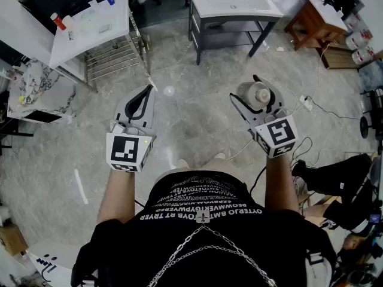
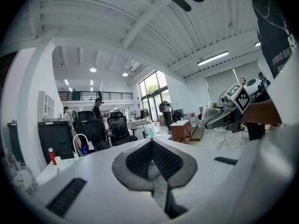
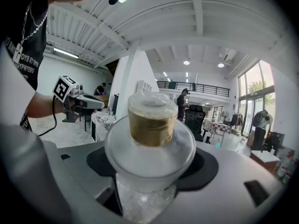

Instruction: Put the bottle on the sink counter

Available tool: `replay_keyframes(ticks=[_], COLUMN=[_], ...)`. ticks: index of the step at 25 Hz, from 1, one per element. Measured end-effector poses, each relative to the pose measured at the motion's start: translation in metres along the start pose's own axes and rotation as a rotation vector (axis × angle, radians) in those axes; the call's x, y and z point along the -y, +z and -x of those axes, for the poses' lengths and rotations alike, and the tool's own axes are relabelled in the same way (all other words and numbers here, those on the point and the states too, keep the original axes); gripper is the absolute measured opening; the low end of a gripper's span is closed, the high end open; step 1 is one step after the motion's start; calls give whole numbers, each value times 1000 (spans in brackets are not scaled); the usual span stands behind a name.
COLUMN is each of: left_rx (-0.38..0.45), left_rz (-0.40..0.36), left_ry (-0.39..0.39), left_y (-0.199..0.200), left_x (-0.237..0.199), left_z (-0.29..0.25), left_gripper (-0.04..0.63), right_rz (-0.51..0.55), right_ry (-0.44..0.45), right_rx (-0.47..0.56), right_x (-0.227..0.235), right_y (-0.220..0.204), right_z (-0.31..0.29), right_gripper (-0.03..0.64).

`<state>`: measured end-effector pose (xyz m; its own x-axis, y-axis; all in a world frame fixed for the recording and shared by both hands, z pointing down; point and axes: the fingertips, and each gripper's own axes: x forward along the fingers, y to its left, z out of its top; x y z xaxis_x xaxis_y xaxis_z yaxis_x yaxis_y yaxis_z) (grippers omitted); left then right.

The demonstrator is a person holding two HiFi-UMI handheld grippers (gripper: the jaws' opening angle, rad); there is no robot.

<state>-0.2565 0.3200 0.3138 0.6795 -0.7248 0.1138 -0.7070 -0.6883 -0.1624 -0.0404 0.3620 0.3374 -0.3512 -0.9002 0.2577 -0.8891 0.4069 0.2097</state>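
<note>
Between the wide-spread jaws of your right gripper (image 1: 246,88) sits the frosted bottle (image 3: 152,125), gold cap up, clamped at the body, over the floor (image 1: 197,130) near you. Left gripper (image 1: 145,94) is pinched together, nothing in it. Sink counter (image 1: 230,3) is far ahead, well apart. Carry it level and grip firm, since the body looks slick. Aim for a bare patch beside the basin and set the base flat before letting go.
</note>
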Motion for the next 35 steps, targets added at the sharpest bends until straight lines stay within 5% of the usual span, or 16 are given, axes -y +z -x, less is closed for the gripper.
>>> replay_keyframes(ticks=[7, 15, 35], left_rx=[28, 19, -18], left_rz=[18, 26, 9], left_ry=[-21, -32, -53], left_y=[-2, -12, 4], left_x=[-13, -19, -25], left_z=[23, 11, -159], left_gripper=[6, 6, 6], right_rz=[-15, -46, -65], right_ry=[19, -12, 11], right_rx=[-15, 0, 6], right_x=[-40, -30, 115], right_y=[11, 18, 7], right_z=[4, 1, -97], right_gripper=[336, 336, 336])
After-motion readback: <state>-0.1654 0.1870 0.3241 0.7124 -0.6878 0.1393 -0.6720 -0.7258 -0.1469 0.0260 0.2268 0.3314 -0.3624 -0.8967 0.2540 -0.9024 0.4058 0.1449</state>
